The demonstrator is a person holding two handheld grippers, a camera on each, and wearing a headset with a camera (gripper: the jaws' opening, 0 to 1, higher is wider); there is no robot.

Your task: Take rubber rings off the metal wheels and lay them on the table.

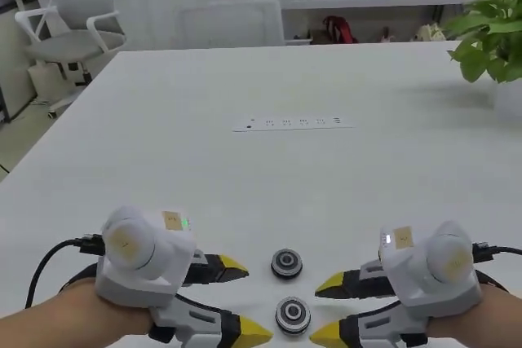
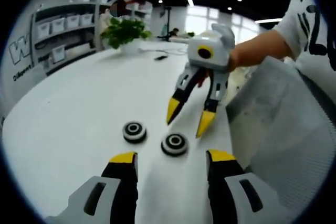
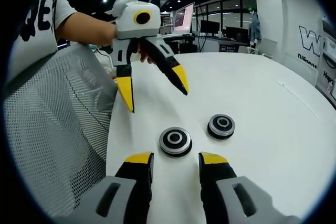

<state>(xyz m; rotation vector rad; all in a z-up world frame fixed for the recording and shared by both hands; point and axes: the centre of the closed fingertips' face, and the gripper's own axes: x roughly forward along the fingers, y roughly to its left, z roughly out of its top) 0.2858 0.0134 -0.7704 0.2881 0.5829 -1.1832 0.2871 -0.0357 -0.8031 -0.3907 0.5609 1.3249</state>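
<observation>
Close under my view on the white table [image 1: 245,185], the near wheel [image 1: 293,314] lies between my left gripper [image 1: 253,301] and right gripper [image 1: 320,311], both with jaws spread and empty, while the far wheel [image 1: 286,263] sits just beyond it, touching neither.

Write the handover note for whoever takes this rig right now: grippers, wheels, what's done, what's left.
Left gripper: open, empty, jaws aimed at the near wheel.
Right gripper: open, empty, facing the same wheel from the other side.
Far wheel sits just beyond it on the white table; the two wheels are apart.
Done: nothing; the dark rubber rings look still on both wheels.
Left: pull both rings off and lay them on the table.
</observation>
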